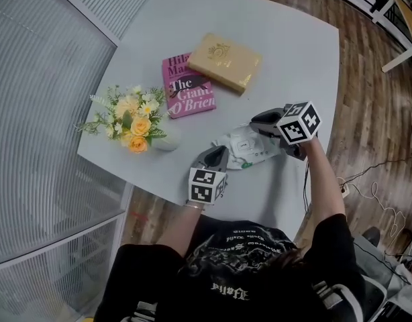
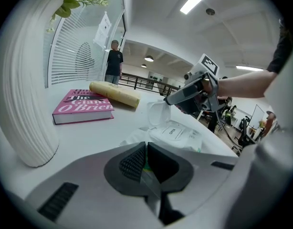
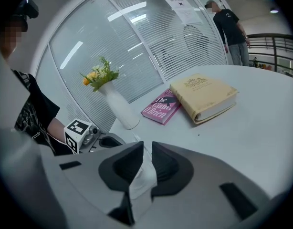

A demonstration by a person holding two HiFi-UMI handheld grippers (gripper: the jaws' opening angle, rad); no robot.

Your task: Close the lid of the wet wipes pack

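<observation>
Closing step in hand: the wet wipes pack (image 1: 243, 147), at the tabletop's (image 1: 286, 52) 6 o'clock edge, is steadied by the left hand-held gripper (image 2: 146, 151) clamped on its edge, while the right hand-held gripper (image 3: 146, 151) pinches what appears to be the upright white lid (image 2: 158, 112), next to be folded down and pressed.

Wipes pack (image 1: 249, 147) at table's (image 1: 286, 52) near edge, vase (image 1: 164, 140) leftward, left book (image 1: 187, 86) and right book (image 1: 224, 62) behind.

Two books (image 1: 188, 86), one vase (image 1: 164, 140), one pack (image 1: 241, 141)
</observation>
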